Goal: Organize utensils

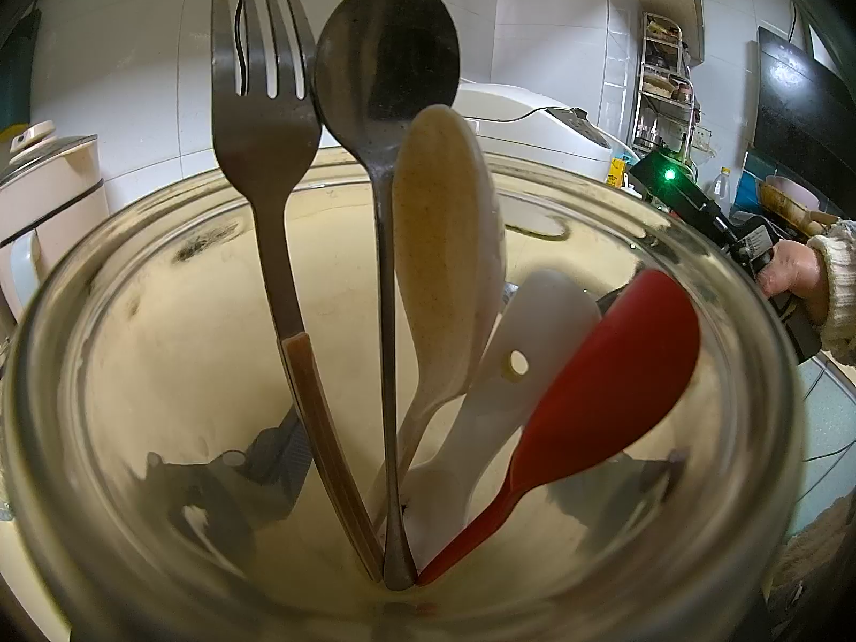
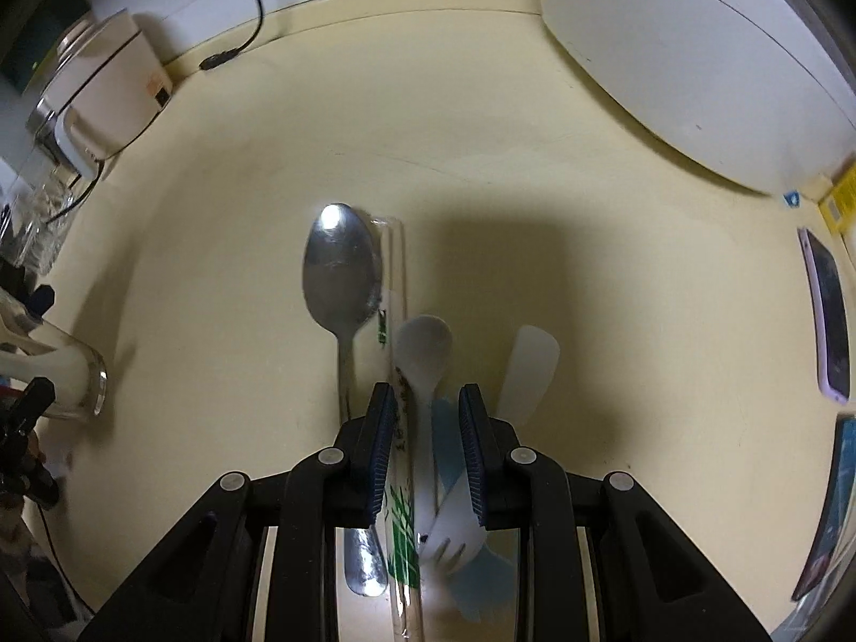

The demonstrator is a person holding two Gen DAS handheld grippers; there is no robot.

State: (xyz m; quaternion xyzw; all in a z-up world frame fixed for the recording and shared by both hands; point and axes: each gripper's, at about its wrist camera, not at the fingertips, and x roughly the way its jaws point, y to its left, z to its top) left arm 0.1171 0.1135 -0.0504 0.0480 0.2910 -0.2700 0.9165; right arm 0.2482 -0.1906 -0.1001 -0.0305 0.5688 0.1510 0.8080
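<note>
On the cream counter (image 2: 214,246) a metal spoon (image 2: 338,267), a wrapped chopstick sleeve (image 2: 395,289), a small white spoon (image 2: 423,353) and a white spatula (image 2: 527,369) lie side by side, with a rice cooker (image 2: 695,64) behind and a phone (image 2: 830,321) at the right edge. The right gripper (image 2: 427,417) hangs over them with fingers parted astride the white spoon's handle, apparently not pinching it. The left wrist view is filled by a glass jar (image 1: 160,278) holding a fork (image 1: 262,123), dark spoon (image 1: 385,48), beige spoon (image 1: 438,246), white scoop (image 1: 535,342) and red spoon (image 1: 610,374); whether the left gripper grips the jar I cannot tell.

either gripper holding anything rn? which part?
Left: the glass jar fills its view and seems held, grip point hidden. Right gripper: open, straddling the white plastic spoon, nothing gripped.
</note>
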